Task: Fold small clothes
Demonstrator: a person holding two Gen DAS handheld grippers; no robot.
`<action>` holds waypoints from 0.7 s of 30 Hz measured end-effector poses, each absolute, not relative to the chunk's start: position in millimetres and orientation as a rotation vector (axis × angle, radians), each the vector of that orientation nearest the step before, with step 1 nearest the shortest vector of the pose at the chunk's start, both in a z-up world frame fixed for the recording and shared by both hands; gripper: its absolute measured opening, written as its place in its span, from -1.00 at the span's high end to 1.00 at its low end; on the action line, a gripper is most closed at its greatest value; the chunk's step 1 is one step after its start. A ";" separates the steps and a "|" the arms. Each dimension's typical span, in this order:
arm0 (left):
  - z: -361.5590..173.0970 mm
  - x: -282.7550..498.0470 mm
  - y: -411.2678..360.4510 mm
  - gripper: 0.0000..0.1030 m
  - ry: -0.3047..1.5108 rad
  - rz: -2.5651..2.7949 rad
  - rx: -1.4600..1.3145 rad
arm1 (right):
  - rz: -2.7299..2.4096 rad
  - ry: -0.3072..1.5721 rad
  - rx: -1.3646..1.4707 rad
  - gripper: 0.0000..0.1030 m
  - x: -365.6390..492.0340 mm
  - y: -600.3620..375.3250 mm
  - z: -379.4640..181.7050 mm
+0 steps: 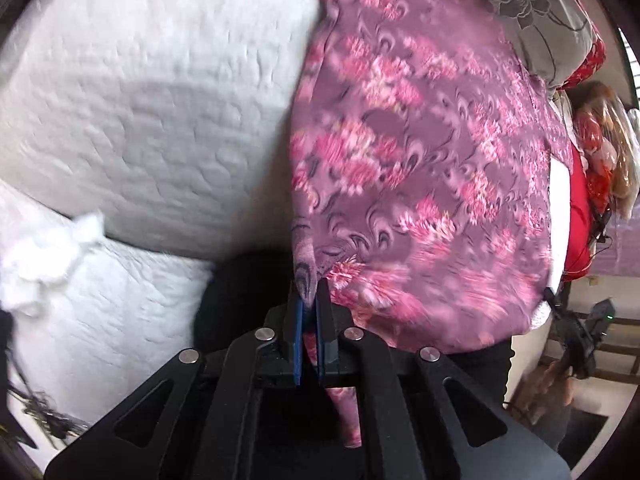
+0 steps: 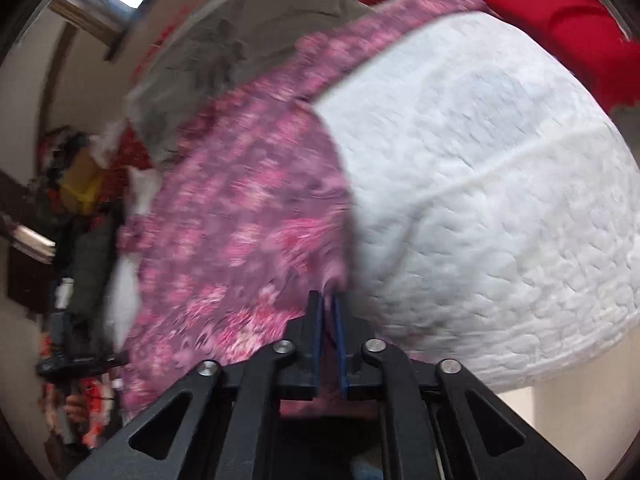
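Observation:
A purple garment with a pink flower print (image 1: pixel 420 152) is held up over a white quilted bed (image 1: pixel 152 112). My left gripper (image 1: pixel 308 300) is shut on one edge of the garment, which spreads up and to the right. My right gripper (image 2: pixel 329 300) is shut on another edge of the same garment (image 2: pixel 240 220), which spreads up and to the left; this view is blurred. The white bed (image 2: pixel 500 200) lies to the right of the cloth there. The other gripper shows small at the right edge of the left wrist view (image 1: pixel 580 340).
A grey pillow with a dark flower print (image 1: pixel 532 12) lies beyond the garment. A red cloth (image 2: pixel 560 28) lies at the far side of the bed. A cluttered pile of clothes and bags (image 2: pixel 80 184) stands by the wall. A white fluffy tuft (image 1: pixel 48 248) sits on the bed's edge.

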State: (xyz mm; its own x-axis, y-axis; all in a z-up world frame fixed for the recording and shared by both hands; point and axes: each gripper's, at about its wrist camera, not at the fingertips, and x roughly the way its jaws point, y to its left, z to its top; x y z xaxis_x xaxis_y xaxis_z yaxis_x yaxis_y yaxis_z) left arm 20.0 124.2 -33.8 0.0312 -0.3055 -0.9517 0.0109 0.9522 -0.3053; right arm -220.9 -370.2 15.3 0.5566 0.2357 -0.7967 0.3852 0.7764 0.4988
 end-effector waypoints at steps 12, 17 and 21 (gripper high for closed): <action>-49.7 -9.3 81.3 0.70 1.452 -0.343 -0.072 | 0.007 1.043 0.777 -0.17 -219.0 -360.4 -17.5; -38.0 -8.8 90.6 0.96 1.463 -0.321 -0.116 | 0.152 0.985 0.819 0.88 -220.8 -351.8 -3.1; 3.8 -12.4 117.9 0.96 1.392 -0.328 -0.206 | 0.259 0.790 0.871 0.89 -241.2 -365.4 57.1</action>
State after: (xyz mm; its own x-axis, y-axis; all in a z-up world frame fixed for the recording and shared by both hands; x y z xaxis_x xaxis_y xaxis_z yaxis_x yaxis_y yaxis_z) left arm -12.4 117.9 3.8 0.1434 -0.3456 -0.9274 0.1055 0.9370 -0.3329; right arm -241.2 -365.4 57.0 0.6939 0.5057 -0.5127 0.1033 0.6347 0.7658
